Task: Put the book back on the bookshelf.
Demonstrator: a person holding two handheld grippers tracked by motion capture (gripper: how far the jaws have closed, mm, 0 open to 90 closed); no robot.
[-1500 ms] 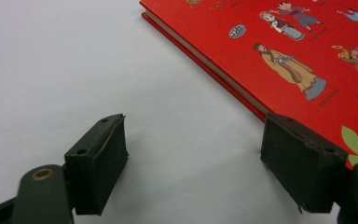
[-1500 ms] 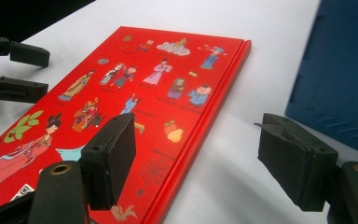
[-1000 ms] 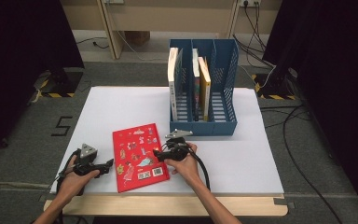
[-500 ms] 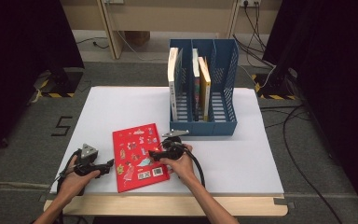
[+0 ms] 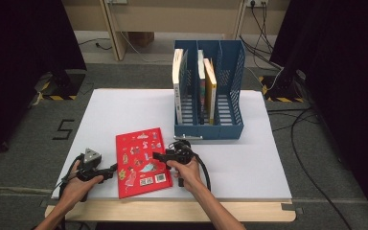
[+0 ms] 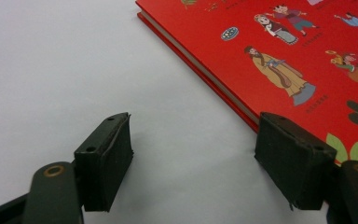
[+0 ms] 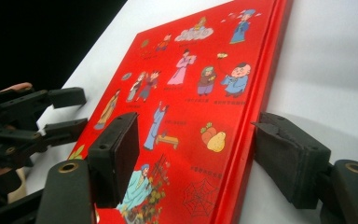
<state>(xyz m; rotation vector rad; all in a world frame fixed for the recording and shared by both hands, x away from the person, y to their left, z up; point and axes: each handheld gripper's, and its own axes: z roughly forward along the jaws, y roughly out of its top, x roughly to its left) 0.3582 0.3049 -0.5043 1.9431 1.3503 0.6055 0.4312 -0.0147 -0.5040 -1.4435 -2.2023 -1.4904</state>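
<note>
The red book [image 5: 142, 162] lies flat on the white tabletop [image 5: 249, 158], in front of the blue file rack [image 5: 209, 129]. The right tongs [image 7: 196, 154] stand open astride its spine edge, one jaw over the cover, one on the tabletop beside it, not yet pinching. The left tongs [image 6: 193, 163], open at the opposite edge with nothing between them, have just been narrowing. Best to wedge a jaw under an edge before squeezing, so the cover lifts without sliding.
</note>
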